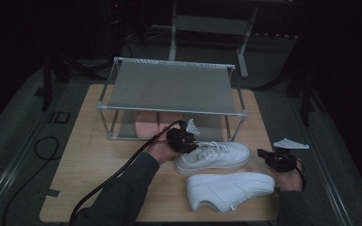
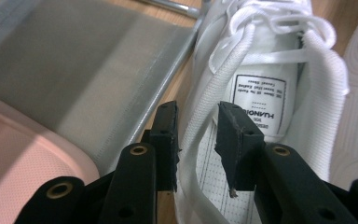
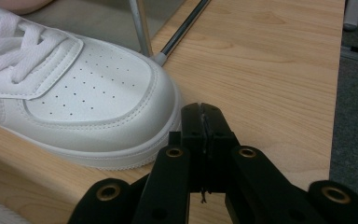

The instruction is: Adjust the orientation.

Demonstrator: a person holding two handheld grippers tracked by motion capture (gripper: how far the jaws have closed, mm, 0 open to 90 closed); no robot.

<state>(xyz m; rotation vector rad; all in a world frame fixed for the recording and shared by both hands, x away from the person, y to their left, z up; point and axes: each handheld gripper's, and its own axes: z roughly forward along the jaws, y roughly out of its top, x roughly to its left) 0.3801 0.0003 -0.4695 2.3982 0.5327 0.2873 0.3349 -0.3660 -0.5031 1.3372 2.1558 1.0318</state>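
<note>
Left tongs (image 2: pixel 196 140) straddle the heel collar of the upright white sneaker (image 1: pixel 214 156), jaws parted, not yet clamped. Its long axis runs along the surface's near edge, toe toward the right tongs (image 3: pixel 204 122), which are closed and empty.

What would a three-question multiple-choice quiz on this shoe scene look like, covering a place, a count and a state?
1. Where are the pink shoes?
A. on the rack's top shelf
B. on the rack's lower shelf
C. on the floor

2. How many white sneakers lie on the table?
A. one
B. two
C. four

3. How do the right gripper's jaws stand?
A. pressed together, holding nothing
C. shut on a lace
B. wide open

Answers:
1. B, since the high view shows them under the rack's grey top shelf.
2. B, a far sneaker and a near sneaker in front of the rack.
3. A, as the right gripper view shows the jaws meeting over bare wood beside the toe. The left gripper, by contrast, straddles the far sneaker's collar.
</note>
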